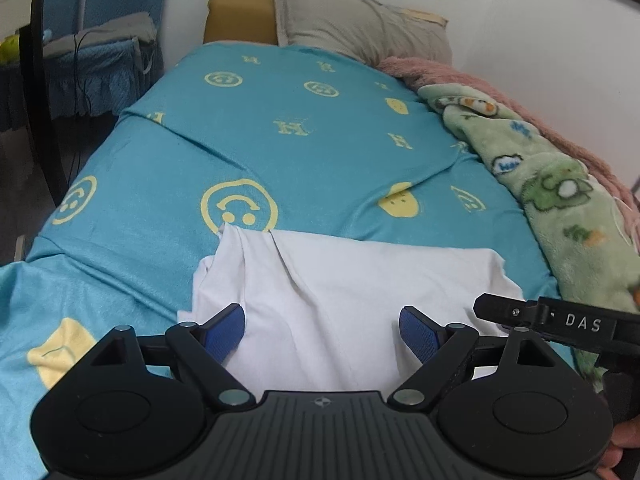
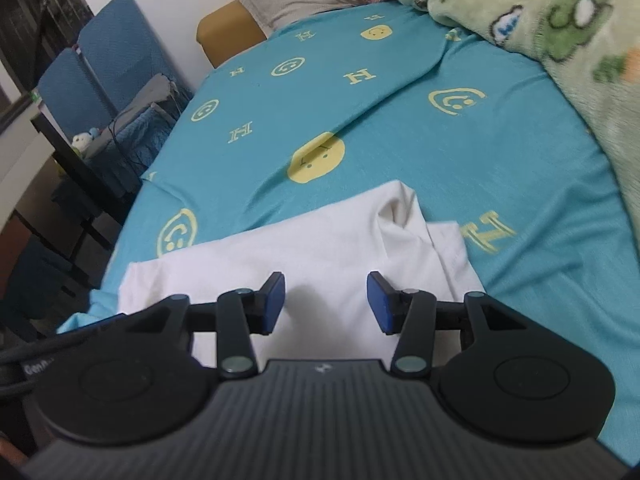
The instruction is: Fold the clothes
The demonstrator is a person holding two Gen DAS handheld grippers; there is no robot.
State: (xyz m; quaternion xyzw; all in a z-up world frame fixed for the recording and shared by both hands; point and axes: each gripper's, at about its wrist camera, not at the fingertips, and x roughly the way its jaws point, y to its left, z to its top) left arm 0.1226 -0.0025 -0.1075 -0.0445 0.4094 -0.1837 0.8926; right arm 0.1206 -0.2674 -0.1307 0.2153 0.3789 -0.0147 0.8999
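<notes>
A white garment (image 1: 332, 292) lies partly folded on the near end of the bed, with a fold ridge running down its left half. It also shows in the right wrist view (image 2: 320, 248), bunched at its far right corner. My left gripper (image 1: 322, 328) is open and empty just above the garment's near edge. My right gripper (image 2: 326, 300) is open and empty over the garment's near part. Part of the right gripper (image 1: 560, 322) shows at the right in the left wrist view.
The bed has a teal sheet (image 1: 280, 140) with yellow smiley prints. A green fleece blanket (image 1: 552, 184) and a pink one (image 1: 440, 72) lie along the right side by the wall. A grey pillow (image 1: 360, 20) is at the head. A blue chair (image 2: 108, 64) stands left of the bed.
</notes>
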